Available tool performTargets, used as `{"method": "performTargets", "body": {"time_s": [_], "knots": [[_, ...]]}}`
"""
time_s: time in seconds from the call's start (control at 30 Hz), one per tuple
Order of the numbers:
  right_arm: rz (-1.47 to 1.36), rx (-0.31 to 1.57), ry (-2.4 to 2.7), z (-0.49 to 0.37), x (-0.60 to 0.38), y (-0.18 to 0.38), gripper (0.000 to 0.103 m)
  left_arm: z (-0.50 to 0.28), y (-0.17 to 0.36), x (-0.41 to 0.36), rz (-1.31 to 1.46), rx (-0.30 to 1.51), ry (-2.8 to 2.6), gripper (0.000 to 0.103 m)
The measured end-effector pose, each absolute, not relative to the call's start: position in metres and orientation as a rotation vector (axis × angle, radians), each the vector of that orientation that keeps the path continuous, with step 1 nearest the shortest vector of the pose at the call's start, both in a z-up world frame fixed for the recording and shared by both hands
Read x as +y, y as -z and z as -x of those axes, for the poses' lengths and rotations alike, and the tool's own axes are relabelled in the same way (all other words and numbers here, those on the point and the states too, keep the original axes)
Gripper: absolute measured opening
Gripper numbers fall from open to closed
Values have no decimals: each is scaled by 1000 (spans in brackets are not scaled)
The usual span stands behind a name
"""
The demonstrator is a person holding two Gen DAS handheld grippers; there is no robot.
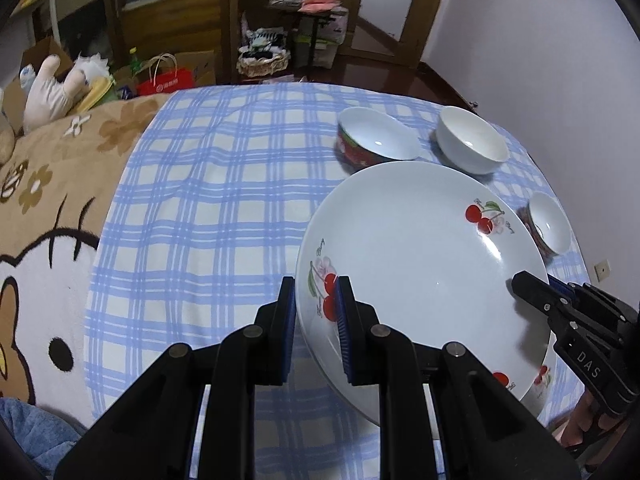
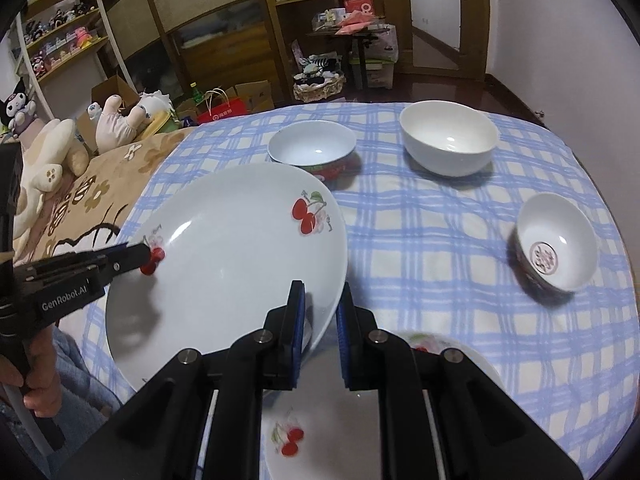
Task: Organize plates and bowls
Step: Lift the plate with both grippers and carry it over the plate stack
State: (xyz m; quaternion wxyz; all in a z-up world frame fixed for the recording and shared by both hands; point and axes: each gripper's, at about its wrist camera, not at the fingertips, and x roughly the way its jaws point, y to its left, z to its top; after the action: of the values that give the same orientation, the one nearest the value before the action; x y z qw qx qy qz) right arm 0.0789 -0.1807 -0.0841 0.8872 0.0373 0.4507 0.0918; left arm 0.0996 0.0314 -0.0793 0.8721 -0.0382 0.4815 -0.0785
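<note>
Together we held the cherry plate (image 1: 420, 264), left gripper (image 1: 316, 320) and right gripper (image 2: 322, 320) both clamped on its rim; next, we guessed, it should go onto the second plate (image 2: 320, 420) at the bottom.

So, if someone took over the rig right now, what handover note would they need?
Left tongs: shut on the cherry plate, at its rim.
Right tongs: shut on the opposite rim; the plate is tilted, off the checked cloth.
Second cherry plate lies below the right tongs.
Three bowls sit apart: red-patterned bowl, white bowl, dark-sided bowl.
Done: nothing stacked.
Left: set plate down, gather bowls.
</note>
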Motion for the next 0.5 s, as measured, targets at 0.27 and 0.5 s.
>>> {"method": "performTargets", "body": {"time_s": [0.27, 0.5], "knots": [[-80, 924, -152, -51, -200, 75, 16, -79, 73, 7, 46, 1002, 218, 19], [-90, 909, -107, -28, -222, 67, 16, -64, 70, -17, 9, 992, 259, 19]]}}
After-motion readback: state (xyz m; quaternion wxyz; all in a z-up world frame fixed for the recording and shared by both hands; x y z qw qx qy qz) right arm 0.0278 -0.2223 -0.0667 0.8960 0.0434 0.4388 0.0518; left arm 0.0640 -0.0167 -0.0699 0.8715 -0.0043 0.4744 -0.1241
